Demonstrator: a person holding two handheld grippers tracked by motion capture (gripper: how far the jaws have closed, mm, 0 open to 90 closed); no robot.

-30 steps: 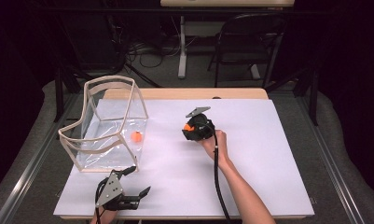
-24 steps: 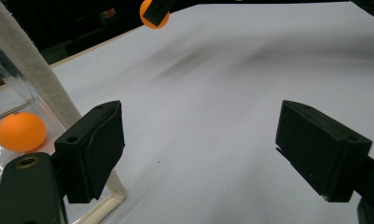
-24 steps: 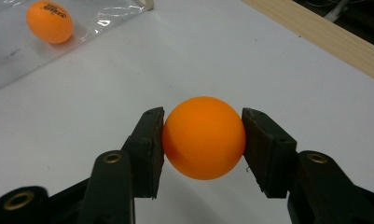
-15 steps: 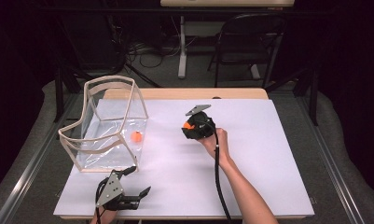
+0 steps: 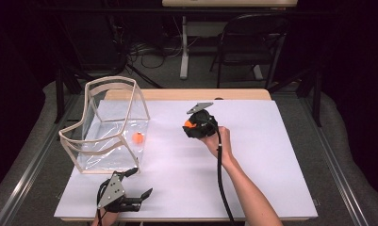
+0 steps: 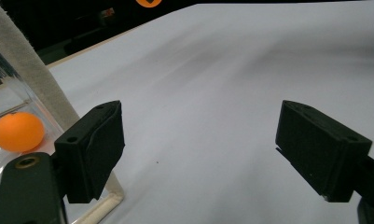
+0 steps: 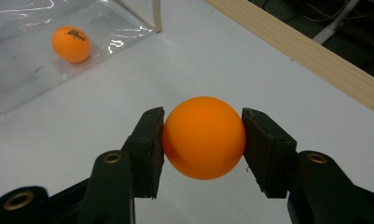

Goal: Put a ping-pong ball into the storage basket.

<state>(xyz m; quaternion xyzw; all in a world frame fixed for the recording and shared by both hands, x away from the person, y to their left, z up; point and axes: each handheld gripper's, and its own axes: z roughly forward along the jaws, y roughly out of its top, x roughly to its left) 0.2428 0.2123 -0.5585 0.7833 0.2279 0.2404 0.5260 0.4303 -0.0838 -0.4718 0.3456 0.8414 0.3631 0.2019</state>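
Note:
My right gripper [image 7: 203, 140] is shut on an orange ball [image 7: 204, 137], its pads pressing both sides. In the high view the right gripper [image 5: 196, 126] is held above the middle of the white table top [image 5: 271, 155], the held orange ball [image 5: 188, 124] showing at its left. A second orange ball [image 5: 138, 138] [image 7: 72, 43] [image 6: 17, 131] lies inside a clear box with a pale frame [image 5: 112, 84]. My left gripper [image 5: 138, 182] [image 6: 198, 154] stands open near the front edge, just in front of the box, with nothing between its fingers.
A wooden strip [image 5: 243, 94] runs along the table's far edge. Behind it stand a black chair [image 5: 252, 42] and a table leg with cables on the floor. The box's near frame edge [image 6: 45, 88] rises close beside my left gripper's left jaw.
The right gripper with the orange ball has shifted slightly toward the right and a little up. The left gripper has stayed in place.

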